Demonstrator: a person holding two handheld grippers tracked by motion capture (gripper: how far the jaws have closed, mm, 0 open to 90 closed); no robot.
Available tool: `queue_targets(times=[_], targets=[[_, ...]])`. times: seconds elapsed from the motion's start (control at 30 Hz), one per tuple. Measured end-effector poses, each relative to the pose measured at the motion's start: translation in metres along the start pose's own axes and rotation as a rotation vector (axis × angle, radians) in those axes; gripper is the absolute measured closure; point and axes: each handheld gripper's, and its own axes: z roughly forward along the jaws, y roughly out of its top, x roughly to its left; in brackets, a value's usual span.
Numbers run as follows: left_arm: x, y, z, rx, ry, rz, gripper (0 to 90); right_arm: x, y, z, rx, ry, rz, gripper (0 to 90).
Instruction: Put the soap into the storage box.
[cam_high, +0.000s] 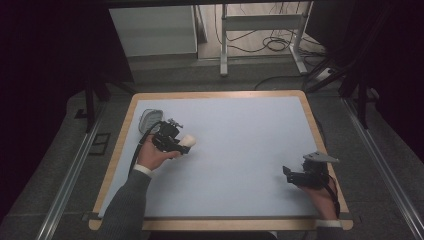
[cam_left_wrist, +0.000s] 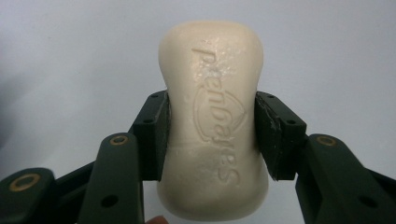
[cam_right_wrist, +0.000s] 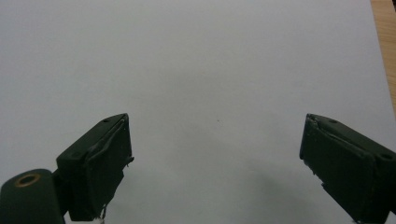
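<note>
A cream bar of soap (cam_left_wrist: 212, 121) with embossed lettering sits between the jaws of my left gripper (cam_left_wrist: 211, 135), both pads pressed against its narrow waist. In the high view the soap (cam_high: 188, 141) pokes out to the right of the left gripper (cam_high: 181, 142), held over the left part of the pale blue mat (cam_high: 240, 150). A clear oval soap dish (cam_high: 148, 119) lies just behind the left hand, near the mat's far left corner. My right gripper (cam_high: 287, 173) rests low at the right side of the mat. Its jaws stand wide apart with bare mat between them (cam_right_wrist: 215, 154).
The mat lies on a wooden table (cam_high: 115, 155) with a raised rim. Metal rails run along both sides of the table. Behind it stand a white cabinet (cam_high: 155, 30), a metal frame (cam_high: 262, 22) and loose cables on the floor.
</note>
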Motion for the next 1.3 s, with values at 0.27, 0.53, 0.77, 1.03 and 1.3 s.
queue_targets(times=[0.27,0.53,0.77,1.03,1.3], targets=[[0.007,0.003,-0.007,-0.006,0.016,-0.005,49.3,0.0,0.0,0.001,0.003,0.003,-0.001,8.9],[0.017,0.003,-0.017,-0.016,0.038,-0.023,49.4,0.0,0.0,0.0,0.001,-0.001,0.001,8.9],[0.026,0.005,-0.026,-0.029,0.055,-0.035,49.4,0.001,0.0,0.001,0.006,0.001,0.0,8.9],[0.037,0.005,-0.031,-0.035,0.059,-0.059,49.4,0.001,0.0,0.001,0.007,0.0,-0.001,8.9],[0.048,0.008,-0.037,-0.052,0.083,-0.085,49.3,0.001,0.0,0.001,0.007,-0.001,0.0,8.9]])
